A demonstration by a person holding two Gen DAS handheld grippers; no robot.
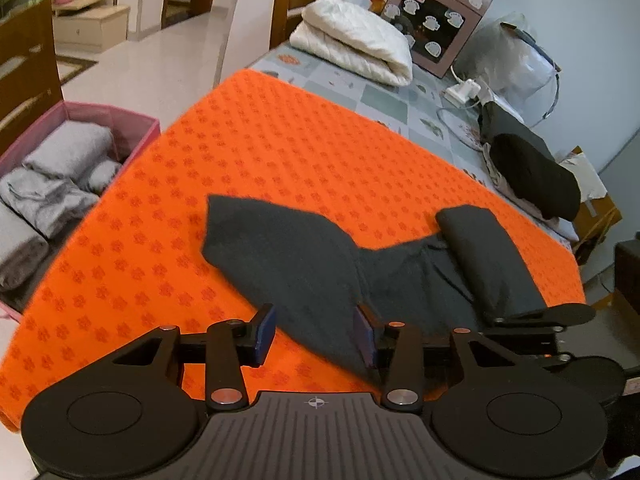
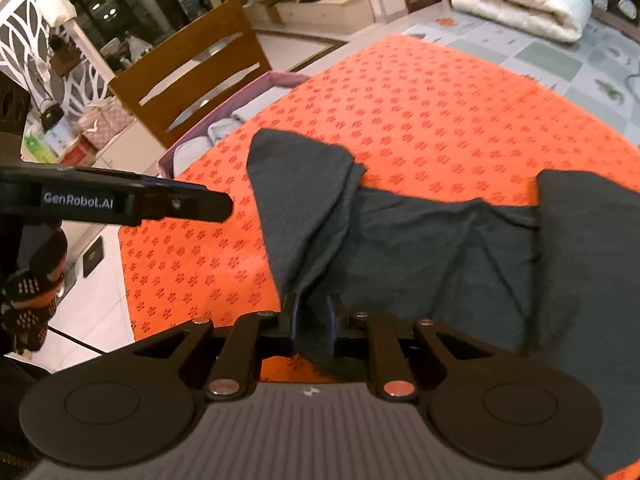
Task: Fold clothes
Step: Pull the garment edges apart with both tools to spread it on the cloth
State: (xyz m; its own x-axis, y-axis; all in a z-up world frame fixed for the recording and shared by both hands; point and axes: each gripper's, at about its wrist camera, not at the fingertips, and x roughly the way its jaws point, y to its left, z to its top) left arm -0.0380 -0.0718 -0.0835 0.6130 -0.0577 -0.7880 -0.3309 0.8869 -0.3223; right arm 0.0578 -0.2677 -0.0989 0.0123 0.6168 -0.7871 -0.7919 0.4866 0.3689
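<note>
A dark grey garment [image 1: 304, 256] [image 2: 420, 240] lies crumpled on the orange patterned mat [image 1: 280, 140] [image 2: 440, 112]. One end of it is folded into a band [image 1: 480, 256]. My left gripper [image 1: 315, 334] stands open low over the garment's near edge, and the cloth lies between its blue pads [image 1: 264, 332] without being pinched. My right gripper [image 2: 313, 316] is open only a narrow gap, with a fold of the garment lying in that gap. The left gripper's body [image 2: 120, 200] shows at the left of the right wrist view, held by a gloved hand [image 2: 36, 280].
A pink box [image 1: 136, 120] of folded grey clothes sits off the mat's left edge. A white quilt [image 1: 352, 44], a patterned box [image 1: 436, 20] and a dark clothes pile [image 1: 532, 172] stand at the back and right. A wooden chair [image 2: 188, 68] is beside the table.
</note>
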